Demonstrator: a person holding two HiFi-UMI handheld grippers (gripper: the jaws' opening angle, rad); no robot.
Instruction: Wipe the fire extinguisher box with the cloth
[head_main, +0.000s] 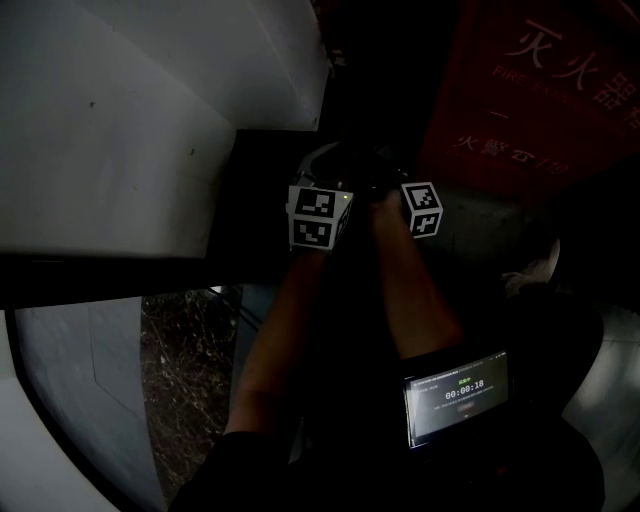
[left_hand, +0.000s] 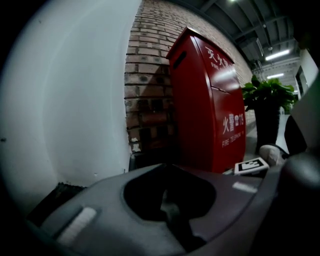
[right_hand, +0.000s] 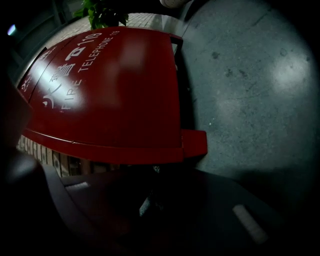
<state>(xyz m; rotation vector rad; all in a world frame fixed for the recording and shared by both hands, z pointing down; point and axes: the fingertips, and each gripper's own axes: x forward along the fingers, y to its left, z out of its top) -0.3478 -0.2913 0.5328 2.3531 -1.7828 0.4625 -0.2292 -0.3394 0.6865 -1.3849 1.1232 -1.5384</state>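
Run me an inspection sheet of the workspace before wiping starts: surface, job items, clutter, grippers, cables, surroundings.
Surface: grey concrete floor, mottled, no spill seen.
Job's things: red fire extinguisher box stands upright in front of the brick wall; the cloth cannot be made out in any view.
Clutter: nothing seen.
Grippers: left gripper has its jaws together and points toward the box without touching it. The right gripper faces the box from close by, and its view is too dark to read its jaws.
Cables: nothing seen.
Surroundings: white wall left of the box, potted plant beyond it, timer screen by the right forearm; lighting is dim.
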